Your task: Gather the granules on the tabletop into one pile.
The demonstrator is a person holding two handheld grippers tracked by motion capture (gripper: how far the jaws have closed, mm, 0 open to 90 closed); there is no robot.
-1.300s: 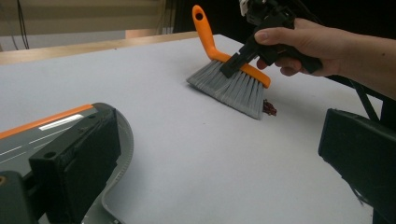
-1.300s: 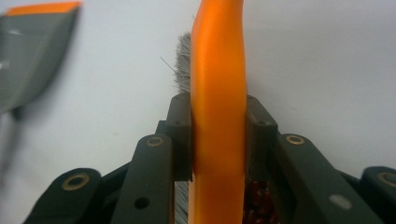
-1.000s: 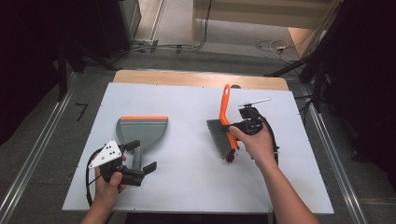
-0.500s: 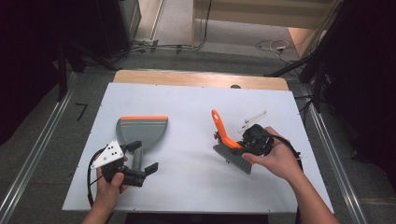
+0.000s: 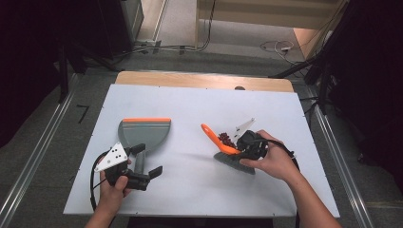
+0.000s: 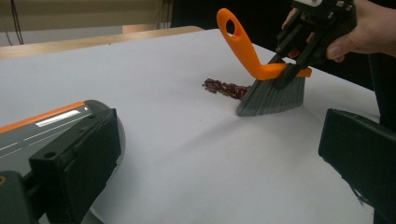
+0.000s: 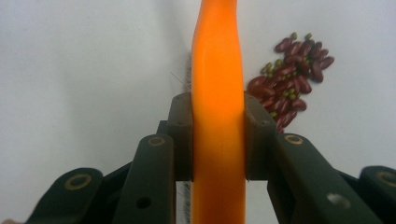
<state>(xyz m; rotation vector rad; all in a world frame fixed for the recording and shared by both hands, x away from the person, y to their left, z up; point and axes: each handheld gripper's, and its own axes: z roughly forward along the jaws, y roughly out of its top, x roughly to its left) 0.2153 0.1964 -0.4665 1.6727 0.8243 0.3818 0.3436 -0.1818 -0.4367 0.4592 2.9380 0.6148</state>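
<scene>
Right gripper view: the right gripper [image 7: 218, 140] pinches the glossy orange handle of a hand brush [image 7: 217, 70], whose grey bristles rest on the white table [image 5: 190, 190] against a small pile of red beans [image 7: 289, 74]. The handle hides most of the bristles here. The left gripper [image 5: 142, 164], jaws spread with nothing between them, sits at the grey dustpan [image 5: 144, 133], whose stem is partly covered.

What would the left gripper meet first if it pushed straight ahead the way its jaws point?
Probably the grey bristles of the orange-handled brush, after bare white table; the left gripper stands open. The red beans lie slightly left. Depth uncertain.
</scene>
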